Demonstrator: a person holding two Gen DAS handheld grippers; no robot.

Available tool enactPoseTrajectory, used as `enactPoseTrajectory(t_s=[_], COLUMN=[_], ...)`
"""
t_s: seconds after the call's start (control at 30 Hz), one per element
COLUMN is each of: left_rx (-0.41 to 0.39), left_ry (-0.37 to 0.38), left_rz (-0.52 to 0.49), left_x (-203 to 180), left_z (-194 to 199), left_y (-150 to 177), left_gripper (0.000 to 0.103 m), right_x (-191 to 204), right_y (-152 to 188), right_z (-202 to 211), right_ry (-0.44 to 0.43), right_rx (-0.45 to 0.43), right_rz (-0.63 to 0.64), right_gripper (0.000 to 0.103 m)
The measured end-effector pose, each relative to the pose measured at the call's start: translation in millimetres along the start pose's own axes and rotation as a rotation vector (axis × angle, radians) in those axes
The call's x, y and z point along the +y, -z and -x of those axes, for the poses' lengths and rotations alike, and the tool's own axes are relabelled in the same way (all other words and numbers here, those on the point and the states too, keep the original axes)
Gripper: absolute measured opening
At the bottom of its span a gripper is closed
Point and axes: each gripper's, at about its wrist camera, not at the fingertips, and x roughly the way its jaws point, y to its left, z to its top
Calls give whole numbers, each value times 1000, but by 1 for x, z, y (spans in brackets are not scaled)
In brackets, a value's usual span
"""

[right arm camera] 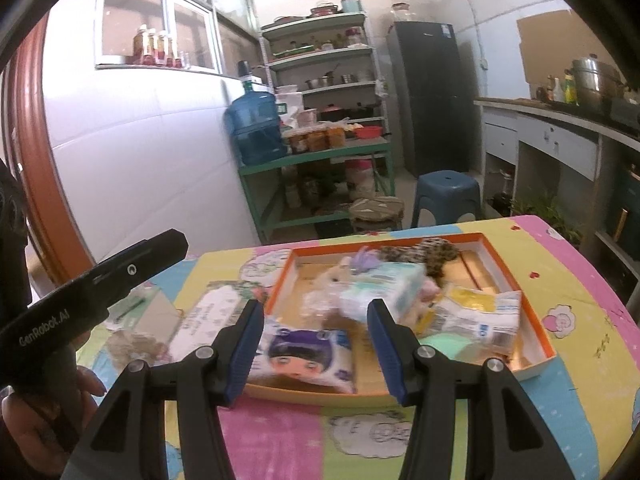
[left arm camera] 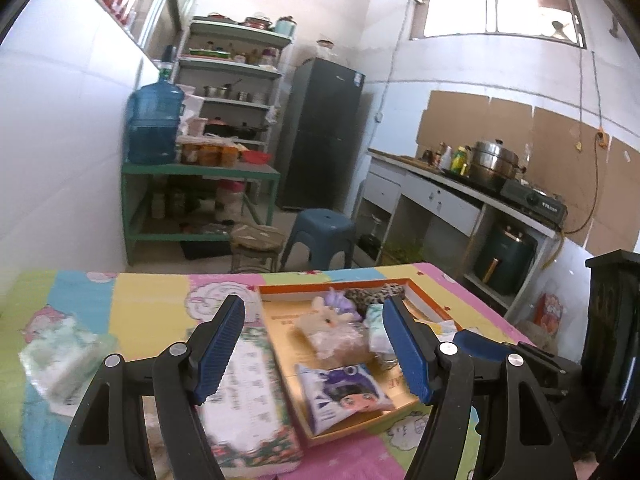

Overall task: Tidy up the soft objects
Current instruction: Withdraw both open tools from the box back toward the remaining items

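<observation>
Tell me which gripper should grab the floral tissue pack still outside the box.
Left, probably. The left gripper is open, with the floral tissue pack just below its left finger. The right gripper hangs over the orange box.

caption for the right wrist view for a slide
Open right gripper hovers over an orange-rimmed box of soft items, cartoon-face pack nearest.

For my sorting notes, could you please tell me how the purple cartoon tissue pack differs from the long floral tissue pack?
The purple cartoon pack lies inside the orange tray, while the floral pack lies on the tablecloth left of the tray. The cartoon pack is short with a big-eyed face; the floral pack is longer, white with a flowered border. Both lie flat, and neither is held.
</observation>
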Motion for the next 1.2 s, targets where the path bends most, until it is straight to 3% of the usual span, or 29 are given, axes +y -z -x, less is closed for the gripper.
enactPoseTrajectory(t_s=[0.67,1.2], left_rx=[-44,-78], left_ry=[-111,-240], left_rz=[57,142], left_x=[74,149], left_z=[88,149], left_y=[7,40], left_gripper=[73,73], right_x=[97,164], right_y=[15,44], right_z=[2,-13], right_ry=[-93,-176], right_rx=[18,95], right_rz=[98,175], right_gripper=[54,54])
